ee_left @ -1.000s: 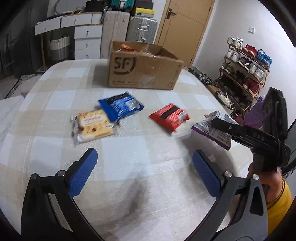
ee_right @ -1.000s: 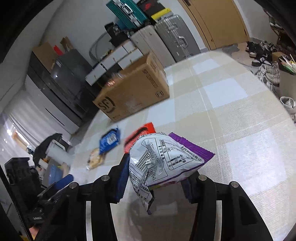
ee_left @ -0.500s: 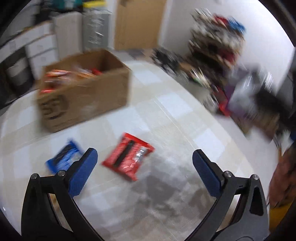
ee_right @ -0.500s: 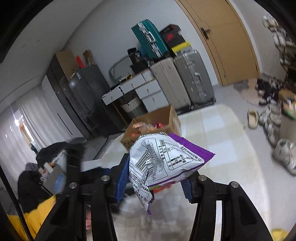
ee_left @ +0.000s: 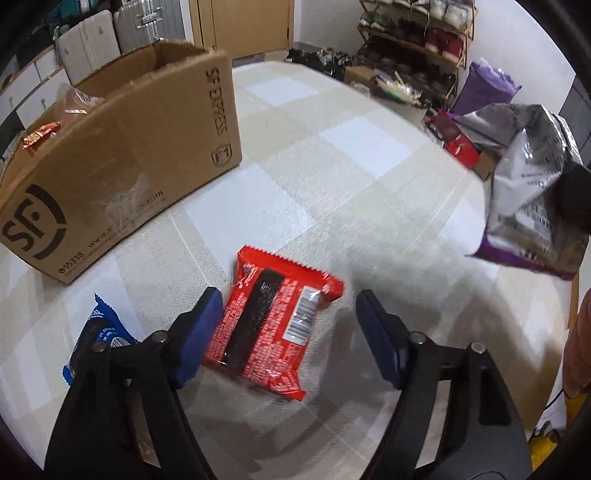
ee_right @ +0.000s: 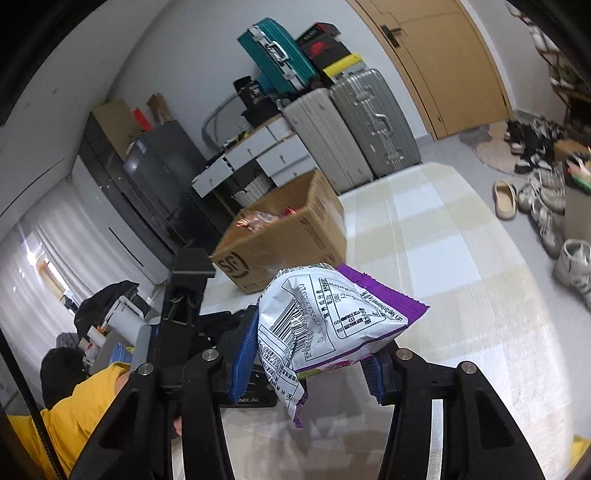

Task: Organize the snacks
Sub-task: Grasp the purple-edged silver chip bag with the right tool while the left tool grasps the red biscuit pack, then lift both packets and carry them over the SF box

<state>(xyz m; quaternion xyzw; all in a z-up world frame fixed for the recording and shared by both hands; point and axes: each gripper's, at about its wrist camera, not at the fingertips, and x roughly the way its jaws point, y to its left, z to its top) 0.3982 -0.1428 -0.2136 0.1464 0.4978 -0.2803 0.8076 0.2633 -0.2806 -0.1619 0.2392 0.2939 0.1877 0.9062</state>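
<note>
My left gripper is open, low over the table, its fingers either side of a red snack pack lying flat. A blue snack pack lies just left of it. The open SF cardboard box stands behind, with snacks inside. My right gripper is shut on a silver and purple snack bag and holds it up in the air; the bag also shows at the right of the left wrist view. The box shows ahead of it in the right wrist view.
The table has a checked beige cloth. A shoe rack and shoes stand beyond its far right edge. Suitcases, drawers and a door line the back wall. The left gripper's body is below left of the bag.
My left gripper has swung right and come down around the red pack, its fingers closer together. My right gripper has lifted the silver bag off the table and turned toward the box.
</note>
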